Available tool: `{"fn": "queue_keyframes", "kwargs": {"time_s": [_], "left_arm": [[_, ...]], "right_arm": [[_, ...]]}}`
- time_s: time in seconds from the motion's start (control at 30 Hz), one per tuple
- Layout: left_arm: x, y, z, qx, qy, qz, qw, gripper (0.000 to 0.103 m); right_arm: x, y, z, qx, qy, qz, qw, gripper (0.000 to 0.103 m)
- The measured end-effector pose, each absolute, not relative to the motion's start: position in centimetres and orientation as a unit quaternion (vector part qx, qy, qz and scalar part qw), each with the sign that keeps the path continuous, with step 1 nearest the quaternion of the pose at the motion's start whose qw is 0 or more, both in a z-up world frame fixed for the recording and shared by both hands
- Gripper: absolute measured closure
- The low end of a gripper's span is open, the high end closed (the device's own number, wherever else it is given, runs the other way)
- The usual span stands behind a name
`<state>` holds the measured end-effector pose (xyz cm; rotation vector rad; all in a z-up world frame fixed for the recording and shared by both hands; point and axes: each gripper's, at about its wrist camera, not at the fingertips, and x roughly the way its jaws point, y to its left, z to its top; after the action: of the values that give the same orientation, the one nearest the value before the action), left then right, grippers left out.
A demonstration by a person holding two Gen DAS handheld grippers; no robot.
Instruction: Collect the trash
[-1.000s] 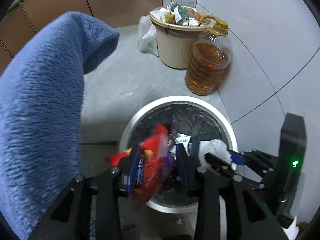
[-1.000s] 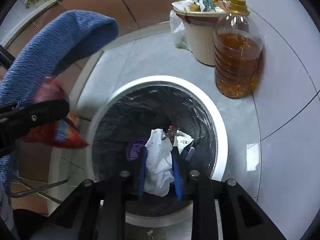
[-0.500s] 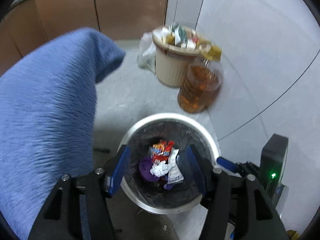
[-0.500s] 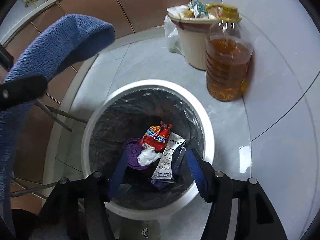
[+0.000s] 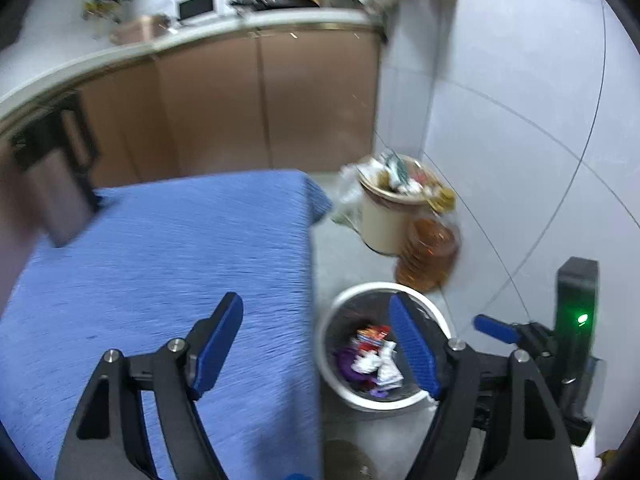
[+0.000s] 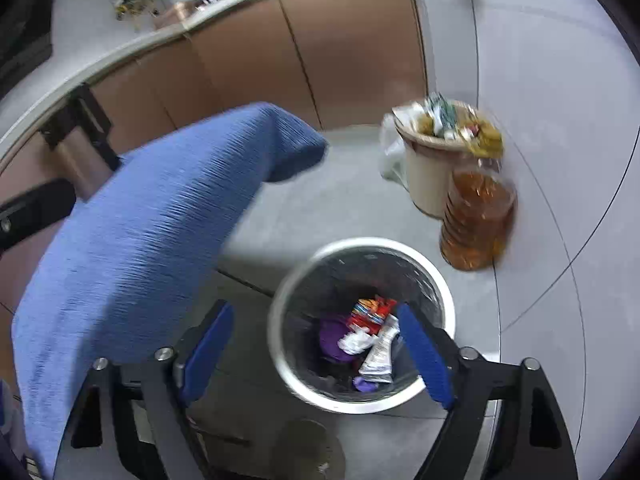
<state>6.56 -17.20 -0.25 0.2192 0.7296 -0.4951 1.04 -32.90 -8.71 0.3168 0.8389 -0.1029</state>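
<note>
Left wrist: wrapper (image 5: 372, 334) now in bin (image 5: 332, 360) | both jaws opening, empty, raised

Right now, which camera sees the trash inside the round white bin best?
The right wrist view. The white bin sits nearer the middle there, and the red wrapper, purple piece and white scraps show plainly between the fingers. The left wrist view shows the same bin smaller and off to the side, partly behind a blue pad.

A blue cloth (image 6: 132, 240) covers the table beside brown cabinets (image 6: 320, 52); an oil bottle (image 6: 476, 220) stands against the wall.
</note>
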Motion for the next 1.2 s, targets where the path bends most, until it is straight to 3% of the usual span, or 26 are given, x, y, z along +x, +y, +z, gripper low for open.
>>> {"fn": "queue_keyframes", "kwargs": {"time_s": [0.17, 0.37, 0.5, 1.2], "left_arm": [[4.7, -12.1, 2.2, 0.092, 0.31, -0.185, 0.928, 0.026], [2.7, -6.3, 4.5, 0.079, 0.264, -0.121, 0.954, 0.025], [1.6, -3.3, 4.7, 0.064, 0.254, -0.1, 0.96, 0.019], [-1.4, 3.8, 4.8, 0.031, 0.221, -0.019, 0.975, 0.018]], "right_arm": [[-0.2, -29.2, -5.4, 0.138, 0.372, -0.042, 0.917, 0.0], [-1.4, -25.8, -2.1, 0.11, 0.338, -0.042, 0.934, 0.0], [-2.0, -24.5, -0.7, 0.094, 0.322, -0.047, 0.941, 0.0], [-4.6, -20.6, 3.4, 0.032, 0.254, -0.094, 0.962, 0.0]]}}
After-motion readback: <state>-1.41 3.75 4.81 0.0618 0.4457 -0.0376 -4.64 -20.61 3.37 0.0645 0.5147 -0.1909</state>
